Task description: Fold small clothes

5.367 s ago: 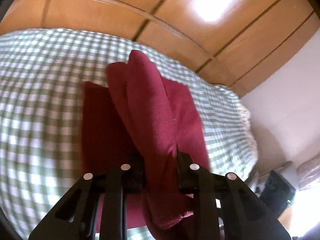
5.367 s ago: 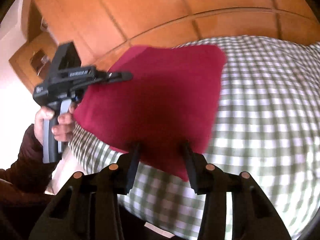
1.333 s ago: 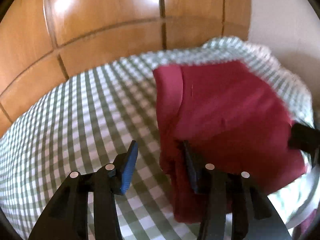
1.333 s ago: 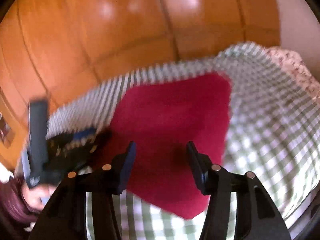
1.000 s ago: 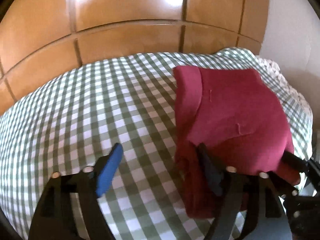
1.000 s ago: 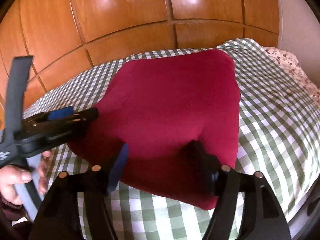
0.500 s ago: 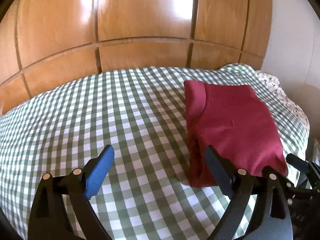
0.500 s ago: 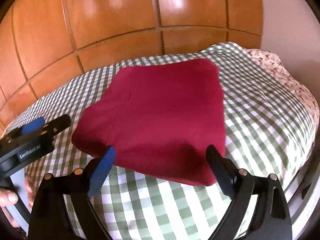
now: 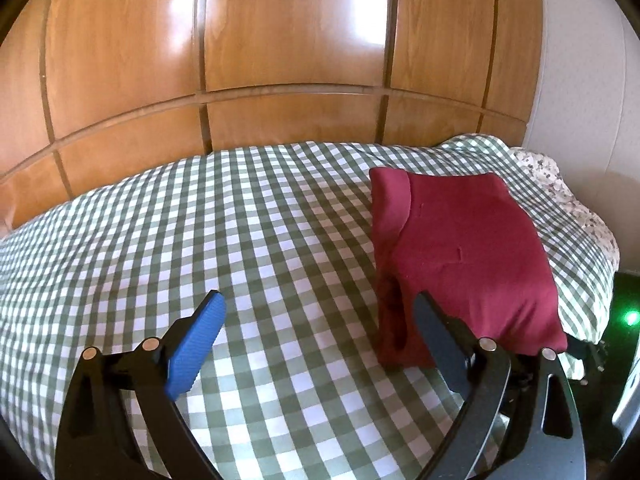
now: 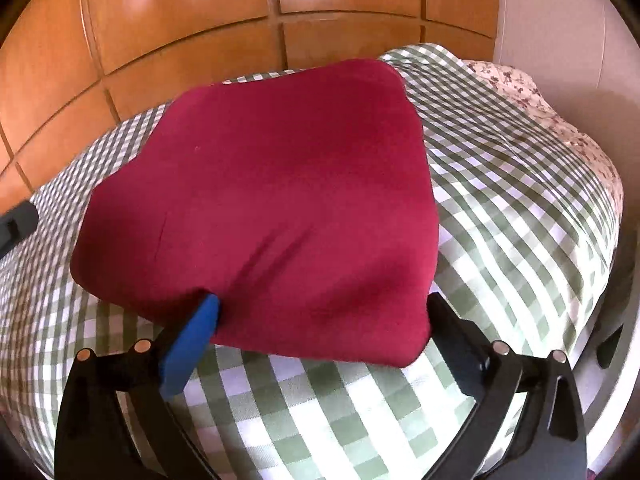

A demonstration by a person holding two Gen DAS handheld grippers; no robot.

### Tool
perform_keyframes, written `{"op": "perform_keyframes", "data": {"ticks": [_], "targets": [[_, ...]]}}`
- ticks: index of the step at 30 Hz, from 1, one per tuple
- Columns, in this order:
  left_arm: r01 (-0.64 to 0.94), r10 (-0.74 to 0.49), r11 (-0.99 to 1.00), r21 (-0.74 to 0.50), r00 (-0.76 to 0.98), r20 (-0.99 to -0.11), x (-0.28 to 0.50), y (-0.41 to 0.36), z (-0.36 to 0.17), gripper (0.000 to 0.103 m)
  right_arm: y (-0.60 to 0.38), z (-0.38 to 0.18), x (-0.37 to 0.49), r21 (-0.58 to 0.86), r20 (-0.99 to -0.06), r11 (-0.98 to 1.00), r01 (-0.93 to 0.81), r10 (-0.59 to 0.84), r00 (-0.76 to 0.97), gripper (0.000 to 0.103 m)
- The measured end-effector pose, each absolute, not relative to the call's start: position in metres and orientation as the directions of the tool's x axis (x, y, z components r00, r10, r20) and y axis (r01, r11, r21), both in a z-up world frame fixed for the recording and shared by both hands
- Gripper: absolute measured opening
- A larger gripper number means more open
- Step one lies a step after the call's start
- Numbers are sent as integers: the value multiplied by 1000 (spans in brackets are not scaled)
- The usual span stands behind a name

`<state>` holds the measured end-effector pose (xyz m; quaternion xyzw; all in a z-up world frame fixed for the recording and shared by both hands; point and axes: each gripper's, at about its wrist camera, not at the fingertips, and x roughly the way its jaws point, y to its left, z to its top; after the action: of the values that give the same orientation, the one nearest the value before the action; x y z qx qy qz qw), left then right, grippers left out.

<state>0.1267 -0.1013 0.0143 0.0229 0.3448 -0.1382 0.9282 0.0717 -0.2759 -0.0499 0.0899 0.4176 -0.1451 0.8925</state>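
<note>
The left gripper (image 9: 318, 320) has its fingers (image 9: 198, 344) spread wide; they have just been opening, and only the checked bedcover shows between them. Its right-hand finger stands just beside the near open edge of the folded red garment (image 9: 464, 256) without pressing on it. The right gripper (image 10: 322, 312) is likewise spread wide and has just been opening: its blue-padded finger (image 10: 188, 344) touches the near edge of the same red garment (image 10: 272, 200), whose near edge lies between the two fingers, but the pads do not clamp it.

The garment lies folded into a thick, roughly square packet on the green-and-white checked bedcover (image 9: 200, 240), toward the right side of the bed in the left wrist view, with a folded band along its left edge. Beyond it a flowered fabric (image 10: 532, 92) shows at the corner of the bed. Glossy wooden panelling (image 9: 280, 40) rises behind the bed, meeting a pale wall (image 10: 560, 20) on the right. A dark piece of the other gripper shows at the left edge of the right wrist view
</note>
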Motion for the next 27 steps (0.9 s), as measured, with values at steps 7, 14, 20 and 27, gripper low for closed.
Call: {"op": "perform_keyframes", "data": {"ticks": [7, 14, 20, 27], "targets": [[249, -223, 967, -54, 726, -651, 117, -92, 12, 99, -269, -10, 52, 39, -727, 926, 376, -232, 646, 101], [216, -210, 974, -71, 732, -648, 100, -78, 17, 99, -242, 24, 40, 11, -666, 901, 433, -317, 676, 101], [211, -216, 974, -84, 748, -628, 83, -69, 28, 99, -214, 33, 29, -23, -619, 902, 432, -352, 702, 101], [203, -206, 976, -75, 767, -608, 70, -62, 38, 99, -207, 34, 22, -44, -601, 901, 431, -369, 709, 101]]}}
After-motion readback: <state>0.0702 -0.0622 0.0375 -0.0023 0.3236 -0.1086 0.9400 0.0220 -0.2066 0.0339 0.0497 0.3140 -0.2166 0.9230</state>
